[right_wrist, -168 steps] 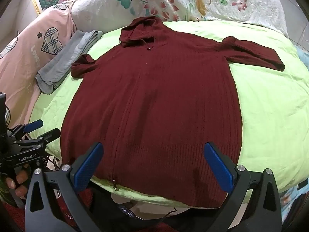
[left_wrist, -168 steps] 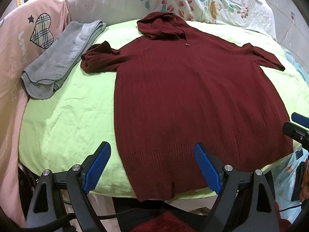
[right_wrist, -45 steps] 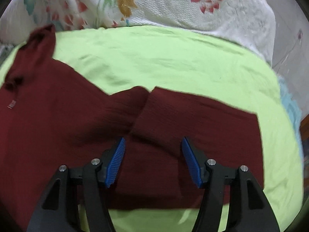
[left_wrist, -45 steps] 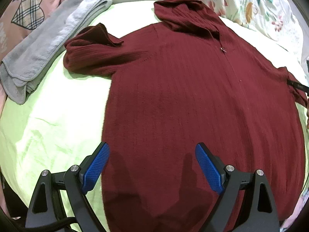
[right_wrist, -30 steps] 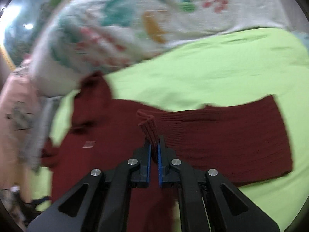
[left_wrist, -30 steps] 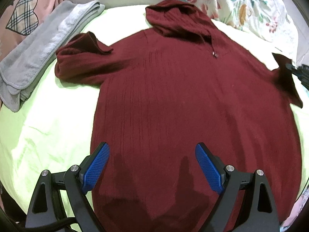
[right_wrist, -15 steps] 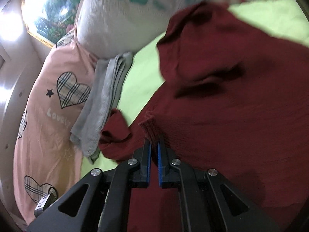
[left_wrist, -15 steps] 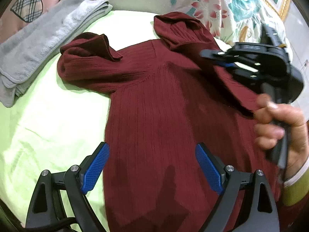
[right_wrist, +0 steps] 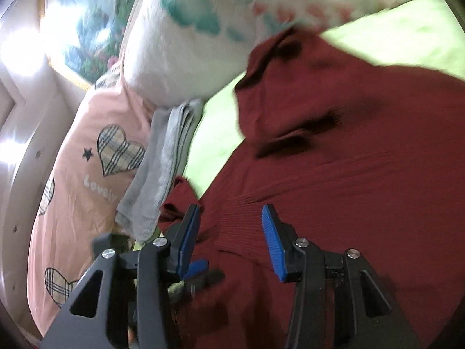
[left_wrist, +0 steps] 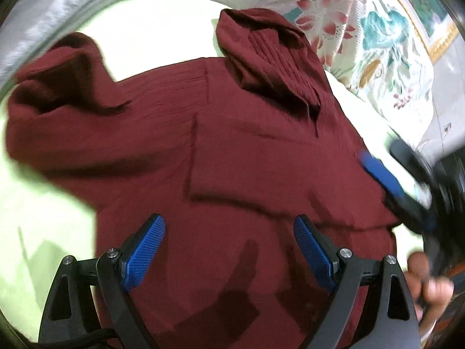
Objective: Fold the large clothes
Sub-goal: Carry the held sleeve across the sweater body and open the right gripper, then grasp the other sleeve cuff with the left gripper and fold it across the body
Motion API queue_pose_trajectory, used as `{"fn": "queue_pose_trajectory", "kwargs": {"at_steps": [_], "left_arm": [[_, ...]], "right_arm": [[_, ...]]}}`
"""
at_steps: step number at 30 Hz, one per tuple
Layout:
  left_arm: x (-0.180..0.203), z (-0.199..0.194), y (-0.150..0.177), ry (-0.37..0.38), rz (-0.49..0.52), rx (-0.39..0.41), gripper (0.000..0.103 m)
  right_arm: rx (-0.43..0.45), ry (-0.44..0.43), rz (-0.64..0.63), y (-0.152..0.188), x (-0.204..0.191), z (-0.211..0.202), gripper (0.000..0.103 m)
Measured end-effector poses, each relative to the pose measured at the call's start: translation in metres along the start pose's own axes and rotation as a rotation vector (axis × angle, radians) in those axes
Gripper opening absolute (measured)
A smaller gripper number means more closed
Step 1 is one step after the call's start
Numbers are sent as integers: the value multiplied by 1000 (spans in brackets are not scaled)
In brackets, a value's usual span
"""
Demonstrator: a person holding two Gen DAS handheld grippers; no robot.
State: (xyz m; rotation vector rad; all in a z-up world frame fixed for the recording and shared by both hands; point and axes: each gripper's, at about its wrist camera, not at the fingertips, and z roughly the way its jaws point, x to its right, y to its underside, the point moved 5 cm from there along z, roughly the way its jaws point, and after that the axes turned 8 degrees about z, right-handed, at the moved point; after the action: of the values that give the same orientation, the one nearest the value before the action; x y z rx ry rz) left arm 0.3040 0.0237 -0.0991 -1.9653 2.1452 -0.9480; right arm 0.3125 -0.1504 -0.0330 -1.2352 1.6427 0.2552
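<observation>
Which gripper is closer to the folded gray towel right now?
Left. The left gripper hovers over the sweater nearer the gray towel; the right gripper is over its far side.

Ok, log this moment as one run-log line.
right gripper: open, over folded-in right sleeve | left gripper: open, above sweater body | left sleeve: unfolded

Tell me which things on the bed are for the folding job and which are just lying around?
For the job:
- maroon hooded sweater, spread on the bed, one sleeve folded across its chest
- left gripper, jaws open
- right gripper, jaws open

Just lying about:
- folded grey towel
- pink bedding with plaid hearts
- floral pillow
- green sheet
</observation>
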Motion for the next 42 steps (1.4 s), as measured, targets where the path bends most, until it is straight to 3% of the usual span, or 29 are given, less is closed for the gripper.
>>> {"fn": "queue_pose_trajectory", "kwargs": {"at_steps": [2,3,5,6,7,9,13,16,26,27,29,31,36,38,40,42], "left_arm": [[1,13,-13,12,-8,-4,87],[2,18,-19,10,-4,0,82],[6,24,-28,-17,27,12,59],[9,27,-31,-34,47,12,28],[10,30,-33,-36,57,5,8],[14,27,-36,-31,76,25,7],[3,-4,-44,-125,96,146,7],[-16,-8,-46,-176,65,147,7],[-20,0,-41,-173,75,99,7],[-21,1,-41,-170,74,96,7],[-19,-1,-41,-161,81,95,7],[-14,-4,-42,-156,95,104,7],[-3,9,-40,-154,114,84,7],[-4,12,-37,-152,114,73,8],[-3,11,-35,-150,119,76,8],[-5,12,-34,-148,115,72,8]], "right_arm": [[44,32,19,-2,13,-28,45],[71,47,31,-2,21,-44,46],[121,73,60,-3,34,-72,46],[142,84,73,-4,40,-83,46],[170,96,84,-5,46,-96,47],[227,144,108,-10,60,-120,47],[336,265,142,-29,96,-165,48],[357,335,196,-50,131,-180,53],[116,490,163,-78,185,-108,58],[116,493,141,-78,186,-107,47],[90,505,109,-84,185,-106,9],[114,491,101,-92,185,-118,9],[133,595,75,-95,193,-126,8],[183,659,71,-92,189,-138,10],[224,579,51,-84,169,-142,12],[173,518,-26,-71,149,-128,13]]}}
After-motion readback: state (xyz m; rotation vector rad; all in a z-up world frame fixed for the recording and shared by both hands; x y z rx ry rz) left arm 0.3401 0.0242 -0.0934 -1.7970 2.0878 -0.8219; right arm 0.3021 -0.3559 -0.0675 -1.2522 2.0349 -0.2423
